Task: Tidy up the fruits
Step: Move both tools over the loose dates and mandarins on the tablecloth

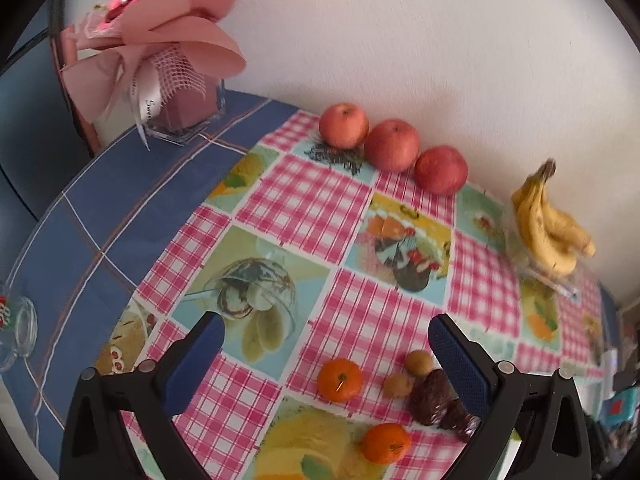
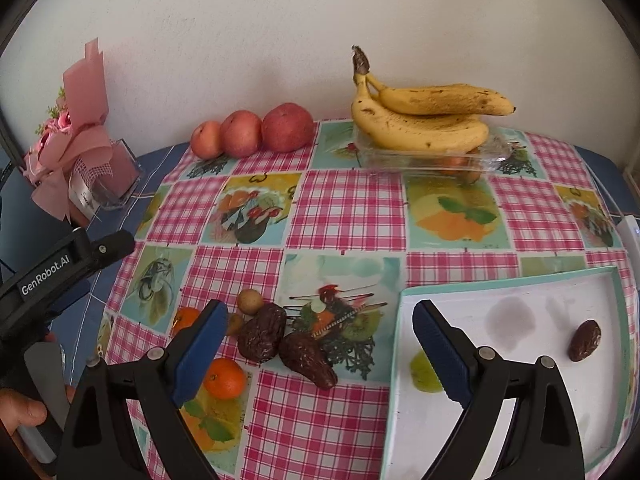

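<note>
Dates [image 2: 286, 346] left of tray [image 2: 520, 280], long axes slanted | right gripper [image 2: 320, 354] nearest, wide open, empty | left gripper [image 1: 326, 356] likewise

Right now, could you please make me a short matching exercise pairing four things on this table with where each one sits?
Things:
1. bananas
2. three apples
3. single date
4. bouquet

Places:
A. inside the white tray
B. in a row against the wall
C. on the clear plastic box
D. in a glass vase on the blue cloth

Pairs: 1-C, 2-B, 3-A, 4-D
</note>
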The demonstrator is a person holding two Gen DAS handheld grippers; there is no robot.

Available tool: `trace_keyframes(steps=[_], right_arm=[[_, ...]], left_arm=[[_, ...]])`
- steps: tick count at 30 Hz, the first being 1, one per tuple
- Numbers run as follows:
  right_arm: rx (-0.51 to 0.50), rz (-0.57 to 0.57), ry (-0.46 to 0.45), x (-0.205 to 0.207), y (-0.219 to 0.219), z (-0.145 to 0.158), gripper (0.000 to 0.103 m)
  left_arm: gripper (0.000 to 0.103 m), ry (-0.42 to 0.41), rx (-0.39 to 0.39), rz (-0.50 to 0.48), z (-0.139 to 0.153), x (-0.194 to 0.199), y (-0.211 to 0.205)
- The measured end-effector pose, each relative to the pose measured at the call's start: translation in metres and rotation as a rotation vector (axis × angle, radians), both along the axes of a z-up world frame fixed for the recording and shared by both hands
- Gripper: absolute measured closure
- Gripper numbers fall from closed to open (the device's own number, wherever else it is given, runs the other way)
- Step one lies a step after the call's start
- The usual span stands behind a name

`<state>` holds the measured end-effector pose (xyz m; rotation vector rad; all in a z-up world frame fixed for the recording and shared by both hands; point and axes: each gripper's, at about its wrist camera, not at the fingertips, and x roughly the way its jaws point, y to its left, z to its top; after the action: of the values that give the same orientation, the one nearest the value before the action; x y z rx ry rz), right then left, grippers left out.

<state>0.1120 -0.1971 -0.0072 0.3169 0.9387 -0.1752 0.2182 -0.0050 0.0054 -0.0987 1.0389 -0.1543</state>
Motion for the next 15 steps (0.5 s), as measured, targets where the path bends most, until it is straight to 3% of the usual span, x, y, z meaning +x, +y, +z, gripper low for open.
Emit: trace_keyframes(steps=[6,9,13,15], right_arm=[[-0.005,0.011,0.015,0.003,0.004,-0.006,0.01],[0.001,0.021,0.024,0.004,0.005,-0.013,0.01],[0.021,0.033,0.107,0.009,0.006,-0.042,0.01],[0.005,0.035,0.136,0.011,0.007,-0.053,0.011]], left_arm=[[0.0,0.061,0.002,-0.003,-0.02,0.002,-0.007],[0.0,0.146,0.035,0.004,-0.051,0.004,-0.011],[0.001,0.229,0.026,0.01,-0.08,0.005,-0.014],[0.002,0.227,0.025,0.015,-0.084,0.004,-0.014]])
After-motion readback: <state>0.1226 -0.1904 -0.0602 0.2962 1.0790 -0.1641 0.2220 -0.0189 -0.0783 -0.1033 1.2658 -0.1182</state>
